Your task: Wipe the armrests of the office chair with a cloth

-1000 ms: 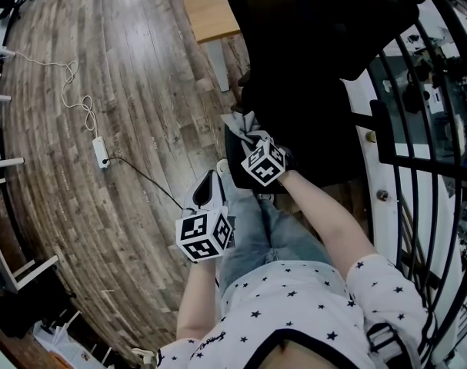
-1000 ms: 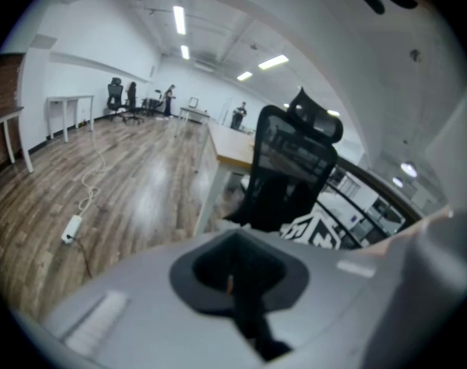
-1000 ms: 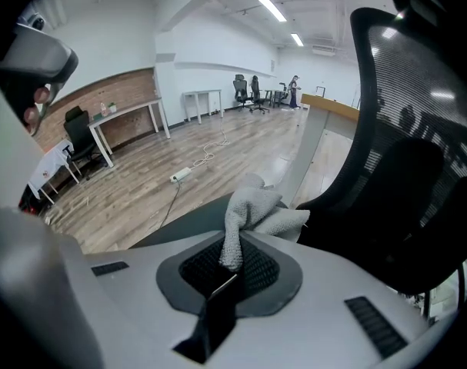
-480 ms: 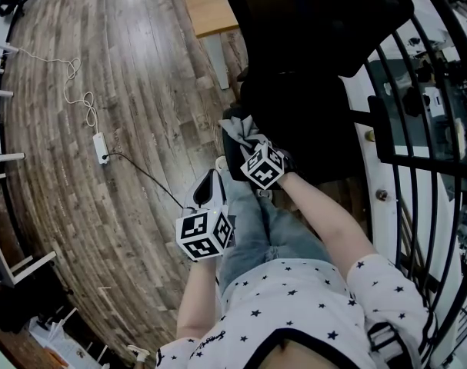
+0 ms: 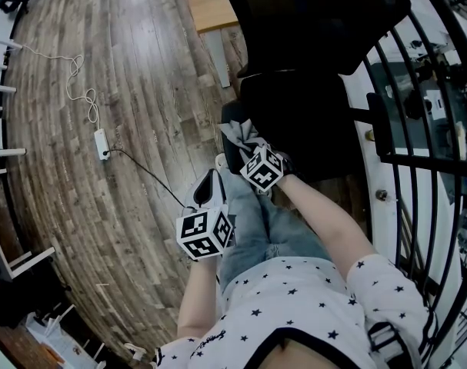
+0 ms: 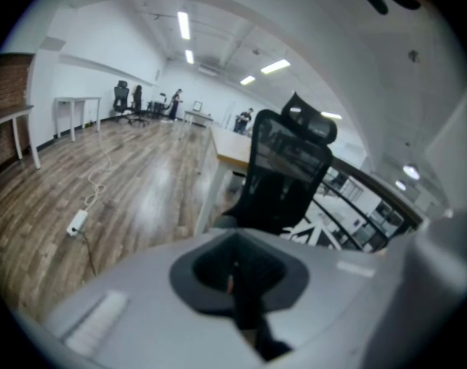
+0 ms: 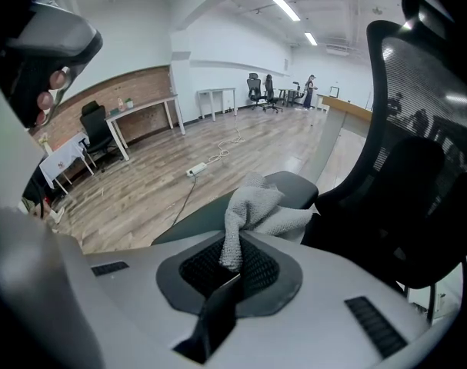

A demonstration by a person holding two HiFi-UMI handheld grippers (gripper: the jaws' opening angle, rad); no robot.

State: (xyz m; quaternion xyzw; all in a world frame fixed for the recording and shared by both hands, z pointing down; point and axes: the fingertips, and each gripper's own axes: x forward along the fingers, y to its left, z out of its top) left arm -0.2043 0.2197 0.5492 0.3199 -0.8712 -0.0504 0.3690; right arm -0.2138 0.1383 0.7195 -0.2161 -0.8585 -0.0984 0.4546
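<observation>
A grey-brown wooden plank floor [image 5: 141, 68] carries a white rectangular power strip [image 5: 101, 144], its loosely looped white cord [image 5: 92, 114], a thin black cable [image 5: 148, 177], and a black mesh office chair [image 5: 310, 91].

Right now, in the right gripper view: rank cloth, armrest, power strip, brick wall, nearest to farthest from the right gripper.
1. Cloth, in the right gripper's fingers.
2. Armrest, just beyond, under the cloth.
3. Power strip, on the floor, ahead-left.
4. Brick wall, far left.
</observation>
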